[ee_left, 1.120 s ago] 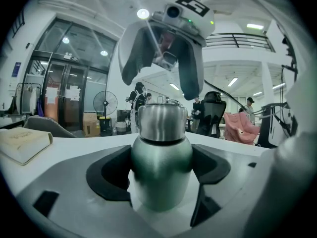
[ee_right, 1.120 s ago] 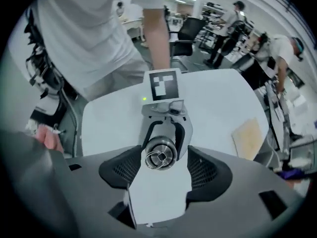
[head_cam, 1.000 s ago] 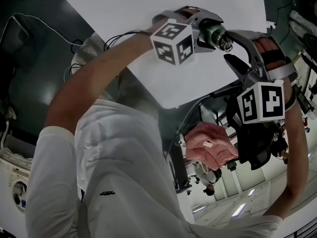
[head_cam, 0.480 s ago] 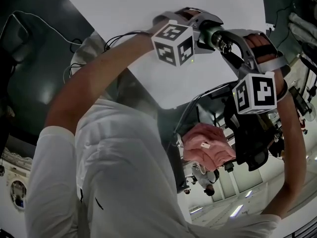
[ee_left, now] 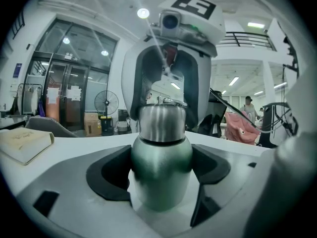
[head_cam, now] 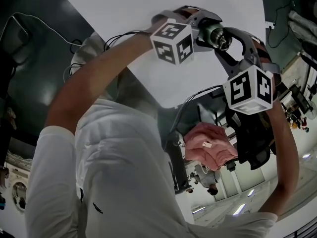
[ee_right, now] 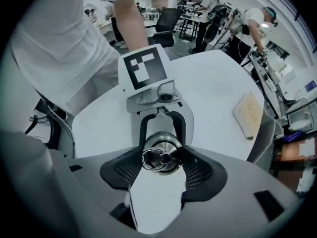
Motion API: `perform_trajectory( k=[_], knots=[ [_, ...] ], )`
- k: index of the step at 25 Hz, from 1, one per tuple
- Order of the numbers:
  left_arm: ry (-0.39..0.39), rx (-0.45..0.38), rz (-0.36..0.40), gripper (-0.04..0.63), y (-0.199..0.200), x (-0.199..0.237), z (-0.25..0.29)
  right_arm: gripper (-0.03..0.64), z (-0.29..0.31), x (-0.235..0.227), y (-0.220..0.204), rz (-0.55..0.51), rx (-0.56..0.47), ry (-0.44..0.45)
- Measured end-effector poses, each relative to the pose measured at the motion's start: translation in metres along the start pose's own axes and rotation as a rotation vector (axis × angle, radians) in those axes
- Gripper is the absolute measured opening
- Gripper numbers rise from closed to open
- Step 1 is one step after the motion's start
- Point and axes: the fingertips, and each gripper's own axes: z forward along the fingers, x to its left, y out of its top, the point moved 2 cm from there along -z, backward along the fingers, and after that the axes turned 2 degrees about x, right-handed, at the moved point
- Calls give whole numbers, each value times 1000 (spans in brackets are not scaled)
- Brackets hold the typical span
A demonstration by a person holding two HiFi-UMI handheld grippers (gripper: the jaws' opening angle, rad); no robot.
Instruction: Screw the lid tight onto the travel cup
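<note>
Left tool [ee_left: 163, 168] pinches the cup [ee_left: 161, 155], right tool [ee_right: 163, 170] clamps the lid [ee_right: 161, 154]: any tilt could cross-thread it.

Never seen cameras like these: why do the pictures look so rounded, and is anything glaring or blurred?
Left gripper view: wide lens bulges the scene, corners black, ceiling lamps flare, the near green cup slightly soft. Right gripper view: same bulge, the shiny lid glints. Head view: dim overall, the white table washed out.

left hand-held gripper [ee_left: 161, 171] clamps cup [ee_left: 161, 150] | right hand-held gripper [ee_right: 161, 160] seemingly clamps lid [ee_right: 170, 147] | arms [head_cam: 91, 81] raised
</note>
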Motion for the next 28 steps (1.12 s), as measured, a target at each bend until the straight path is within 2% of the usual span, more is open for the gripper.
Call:
perform_trajectory(
  k=[8,22,25,28],
  knots=[
    [0,-2,0,353,-1,0,1,247,1,-4,1,218,9,-53],
    [-2,37,6,353,0,4,-1,244,3,-13,6,391,-7,-137],
    [-4,50,-1,353,-3,2,-3,245,4,-14,12,478,-61,-131],
    [-9,59,1,353,-3,2,-4,258,-4,-17,17,451,-101,-155]
  ],
)
